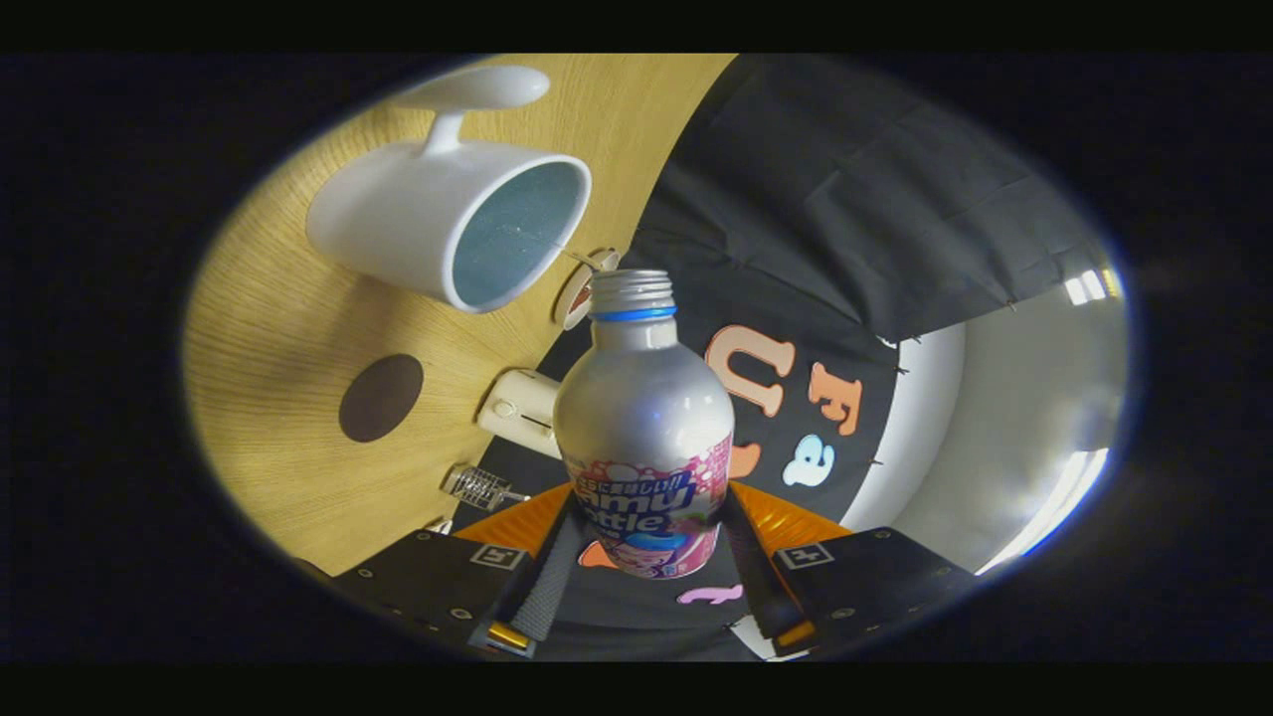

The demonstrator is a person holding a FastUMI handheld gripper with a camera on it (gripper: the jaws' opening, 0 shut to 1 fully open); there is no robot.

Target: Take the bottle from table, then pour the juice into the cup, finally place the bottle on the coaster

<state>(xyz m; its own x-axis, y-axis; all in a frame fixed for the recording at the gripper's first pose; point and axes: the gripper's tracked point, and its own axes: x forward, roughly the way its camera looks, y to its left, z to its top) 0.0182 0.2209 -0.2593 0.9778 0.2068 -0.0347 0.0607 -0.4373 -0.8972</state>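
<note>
A silver bottle (643,418) with a pink and blue label and an uncapped threaded neck sits between my fingers, and my gripper (644,542) is shut on its lower body. The whole view is rolled, so the wooden table (278,328) stands on edge beside the bottle. The bottle's mouth points just below the rim of a white mug (443,224) with a blue inside, whose opening faces the bottle. A dark round coaster (381,397) lies on the table below the mug. No liquid shows leaving the neck.
A small cream box (521,410) and a small clear ribbed object (480,486) lie on the table near the bottle. A round tag (580,288) sits behind the bottle's neck. The black cloth wall (845,199) rises beyond.
</note>
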